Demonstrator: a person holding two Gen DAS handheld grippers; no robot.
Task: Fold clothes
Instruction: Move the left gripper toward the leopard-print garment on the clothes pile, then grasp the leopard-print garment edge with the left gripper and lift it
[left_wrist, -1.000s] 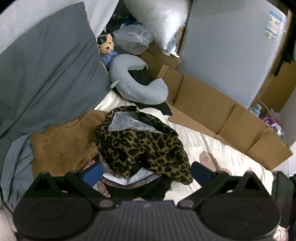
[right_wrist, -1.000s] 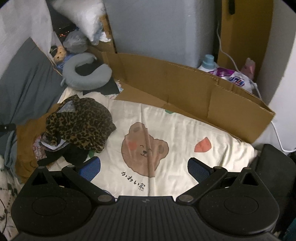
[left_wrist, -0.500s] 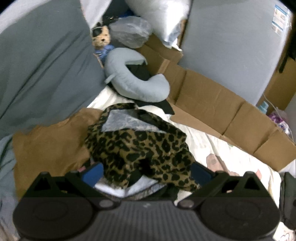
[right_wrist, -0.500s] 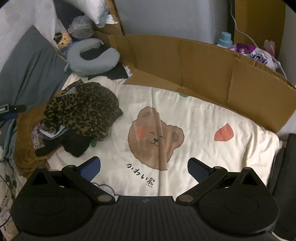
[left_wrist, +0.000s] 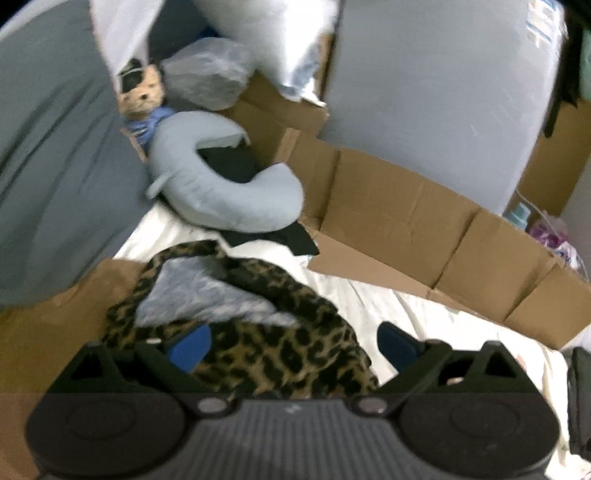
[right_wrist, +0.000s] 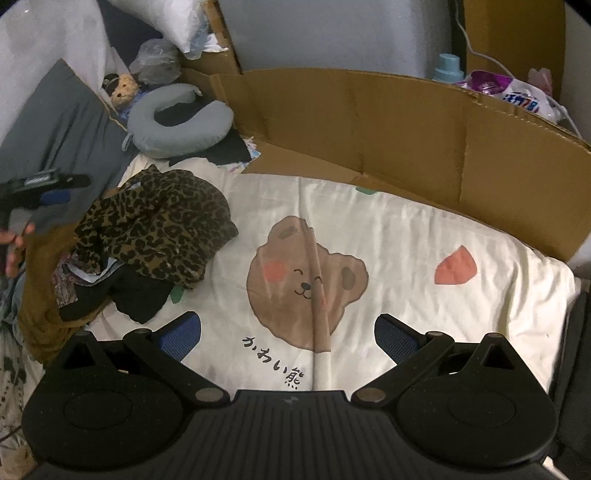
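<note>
At the far left of the right wrist view a hand holds the left gripper, its fingers spread wide over the leopard-print garment, with nothing pinched between the blue pads. That garment tops a heap of clothes on the left side of the bed, over black and patterned pieces and a brown cloth. Behind the heap lie a grey neck pillow and a small teddy bear. The cream sheet in the middle carries a brown bear drawing with the printed words "かわい熊" below it. The right gripper hangs over that print, released and empty. Flattened cardboard edges the bed; at the right a detergent pouch bears blue writing too small to read.
</note>
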